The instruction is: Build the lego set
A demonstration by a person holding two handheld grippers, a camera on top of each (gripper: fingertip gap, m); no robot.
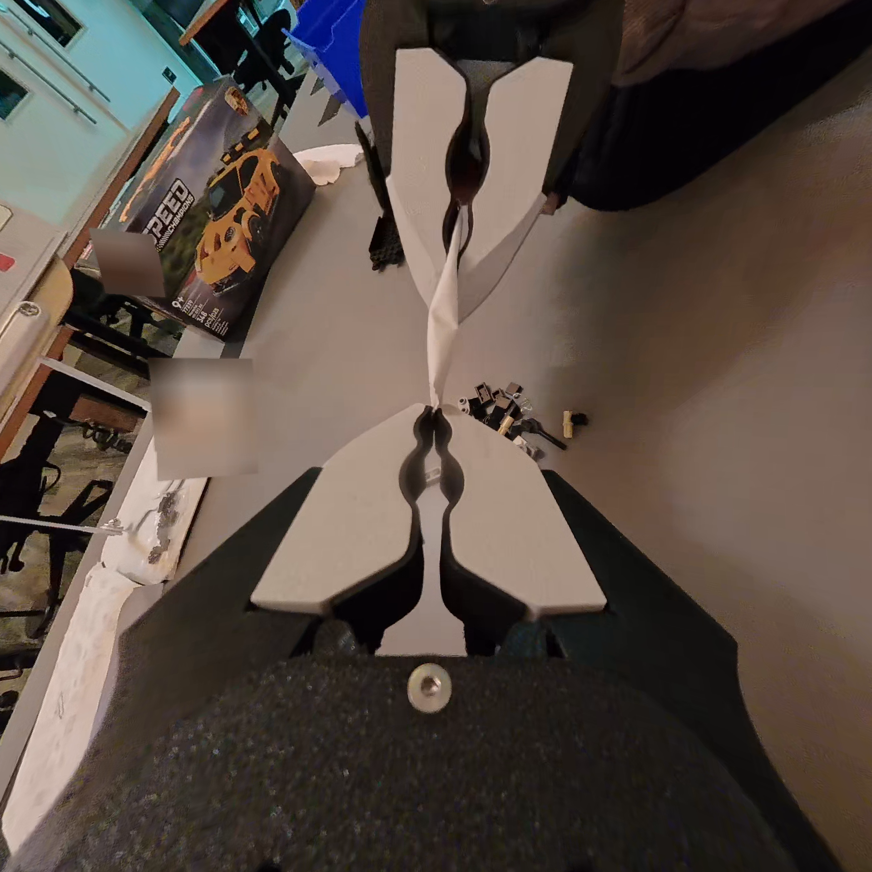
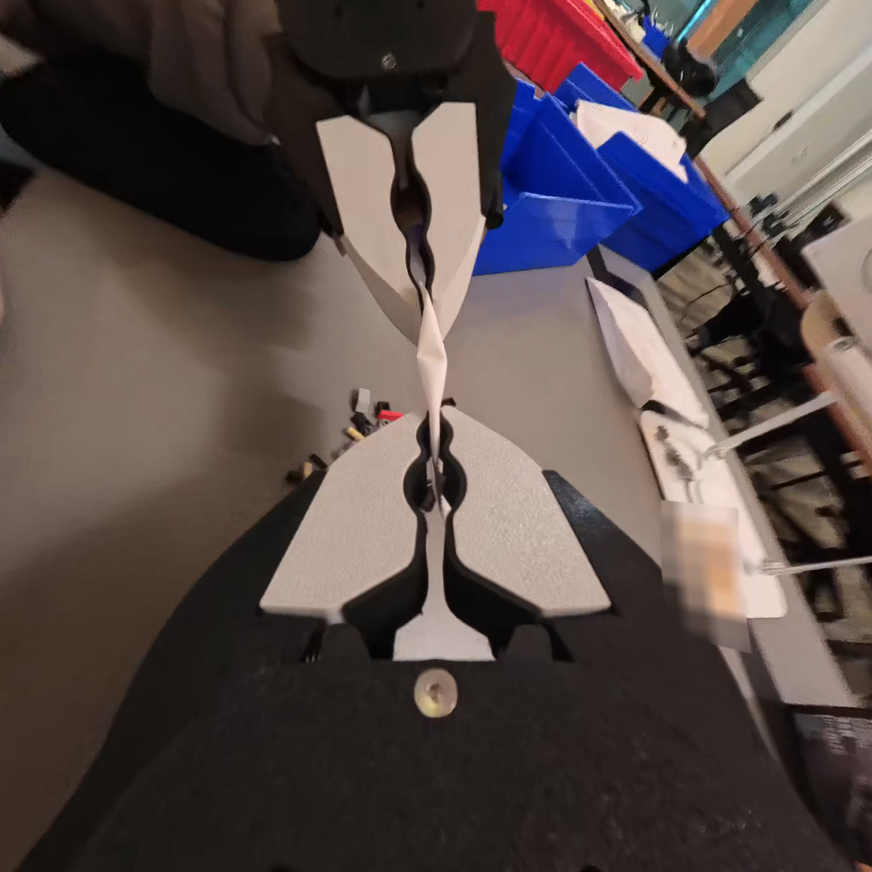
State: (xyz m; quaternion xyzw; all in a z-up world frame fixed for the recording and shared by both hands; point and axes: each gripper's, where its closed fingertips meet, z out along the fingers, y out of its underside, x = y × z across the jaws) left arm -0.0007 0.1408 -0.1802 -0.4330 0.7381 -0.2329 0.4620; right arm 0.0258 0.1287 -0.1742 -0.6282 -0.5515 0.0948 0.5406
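A twisted white paper bag (image 1: 443,321) is stretched in the air between my two grippers. My left gripper (image 1: 433,415) is shut on its near end at the fingertips. My right gripper (image 1: 456,226) faces it from the top of the left wrist view, shut on the other end. In the right wrist view my right gripper (image 2: 436,427) is shut on the paper bag (image 2: 431,368), which runs deep between its pads, and the left gripper (image 2: 424,283) pinches the far end. Several loose small Lego pieces (image 1: 509,417) lie on the grey table (image 1: 660,377) below; they also show in the right wrist view (image 2: 365,415).
The Lego set box (image 1: 212,212) stands at the table's left edge. White paper bags (image 1: 141,533) (image 2: 660,368) lie along the table edge. Blue bins (image 2: 566,198) and a red bin (image 2: 557,37) stand at the back. A person's dark sleeve (image 1: 708,118) is behind the grippers. Across from one pair of fingers to the other is roughly 4 cm.
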